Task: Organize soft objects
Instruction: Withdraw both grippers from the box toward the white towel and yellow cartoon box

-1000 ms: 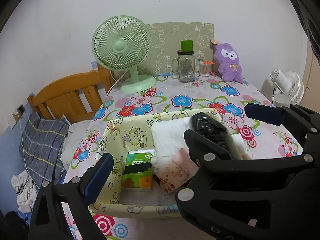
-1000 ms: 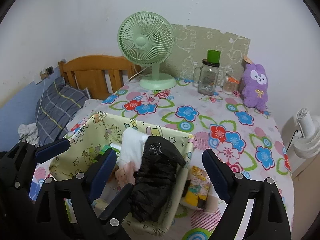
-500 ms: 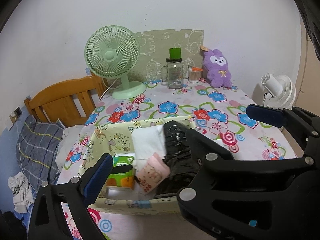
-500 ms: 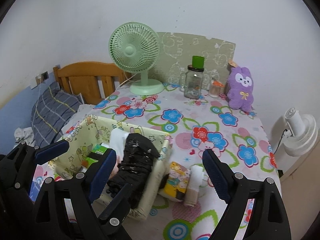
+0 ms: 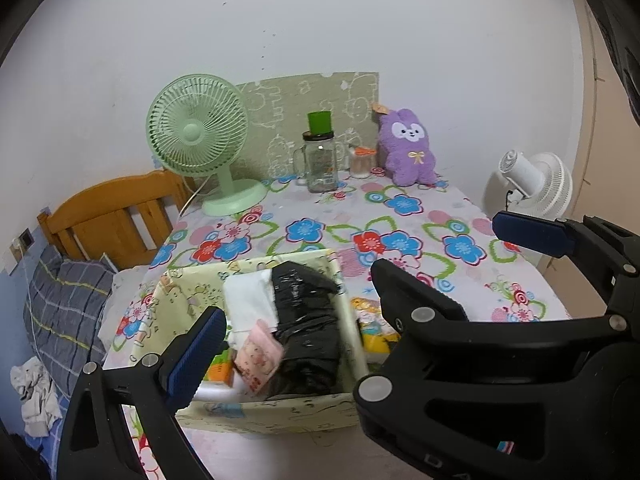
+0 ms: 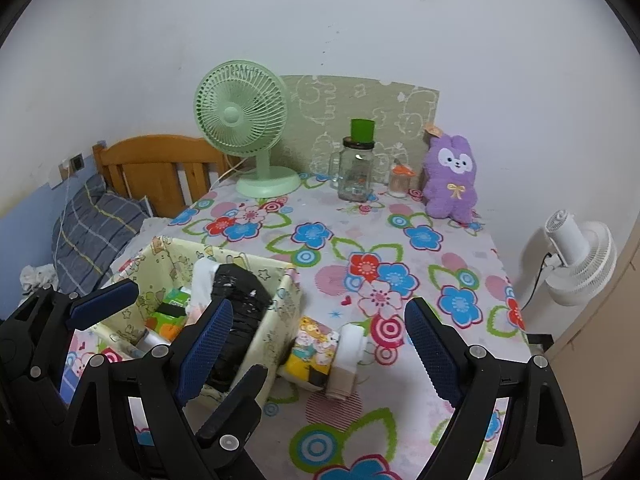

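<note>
Black bundle (image 6: 236,300) crumpled, glossy, standing in fabric box (image 6: 276,320), just ahead-left of right gripper (image 6: 316,344). Both grippers released and empty; left gripper (image 5: 360,276) spread wide over box. Yellow packet (image 6: 312,354) and towel roll (image 6: 346,356) lie beside box, between right fingers.

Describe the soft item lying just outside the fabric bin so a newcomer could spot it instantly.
Start at the pale yellow cartoon-print fabric bin on the flowered tablecloth. Against its outer wall, on the side facing the purple plush rabbit, lies a small yellow cartoon-print pack. A white roll lies beside it, but only the pack is bright yellow.
</note>
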`<state>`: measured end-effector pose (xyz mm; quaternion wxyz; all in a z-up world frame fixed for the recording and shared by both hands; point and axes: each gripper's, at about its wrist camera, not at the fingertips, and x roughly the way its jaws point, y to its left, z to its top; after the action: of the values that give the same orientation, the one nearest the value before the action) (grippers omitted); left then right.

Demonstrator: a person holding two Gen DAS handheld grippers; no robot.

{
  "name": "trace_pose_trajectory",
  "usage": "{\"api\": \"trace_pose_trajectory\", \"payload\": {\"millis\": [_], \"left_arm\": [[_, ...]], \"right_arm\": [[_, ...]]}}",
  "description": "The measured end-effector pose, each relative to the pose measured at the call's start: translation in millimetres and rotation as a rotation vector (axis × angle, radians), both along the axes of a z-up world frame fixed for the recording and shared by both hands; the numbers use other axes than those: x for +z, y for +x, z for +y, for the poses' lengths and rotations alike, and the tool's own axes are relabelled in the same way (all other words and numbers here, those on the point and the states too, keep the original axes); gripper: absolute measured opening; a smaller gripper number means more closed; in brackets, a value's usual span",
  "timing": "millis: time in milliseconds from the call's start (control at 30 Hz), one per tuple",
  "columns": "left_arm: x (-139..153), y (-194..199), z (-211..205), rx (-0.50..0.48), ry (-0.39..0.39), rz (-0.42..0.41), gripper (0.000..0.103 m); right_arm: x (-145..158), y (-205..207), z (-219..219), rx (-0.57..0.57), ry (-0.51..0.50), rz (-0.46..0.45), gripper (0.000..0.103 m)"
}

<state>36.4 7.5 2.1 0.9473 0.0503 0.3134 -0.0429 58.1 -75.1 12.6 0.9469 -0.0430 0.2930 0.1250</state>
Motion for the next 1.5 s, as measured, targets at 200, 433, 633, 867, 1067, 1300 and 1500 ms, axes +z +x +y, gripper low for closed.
{"api": "trace_pose_trajectory", "payload": {"millis": [200, 433, 633, 867, 1067, 1300, 1500], "left_arm": [[2.8, -2.1, -12.7, -0.016, -0.009, -0.013, 0.099], [2.3, -3.5, -27.8, -0.034, -0.012, -0.016, 0.099], [-0.2, -2.9, -38.8, -0.046, -0.007, -0.021, 0.098], [-5.4, 1.1, -52.3, -0.071, -0.005, -0.011, 0.097], [-12.9, 7.3, -65.0, -0.090, -0.017, 0.018, 0.096], [-24.8, 12.1, -80.9, -0.116, -0.019, 0.043, 0.095], [-40.4, 17.6, -92.5, -0.111, -0.008, 0.067, 0.092]], "right_arm": [[4.4, -4.1, -12.8, -0.020, -0.014, -0.017, 0.090], [4.7, -6.8, -26.8, -0.034, -0.021, -0.023, 0.090], [1.4, -6.1, -38.9, -0.043, -0.011, -0.015, 0.090], [-4.1, -3.4, -52.2, -0.047, -0.008, -0.006, 0.090], [-13.9, 4.1, -67.1, -0.054, 0.006, 0.029, 0.090], [-24.7, 9.7, -78.2, -0.058, -0.016, 0.028, 0.090], [-41.5, 18.2, -89.4, -0.060, -0.019, 0.065, 0.090]]}}
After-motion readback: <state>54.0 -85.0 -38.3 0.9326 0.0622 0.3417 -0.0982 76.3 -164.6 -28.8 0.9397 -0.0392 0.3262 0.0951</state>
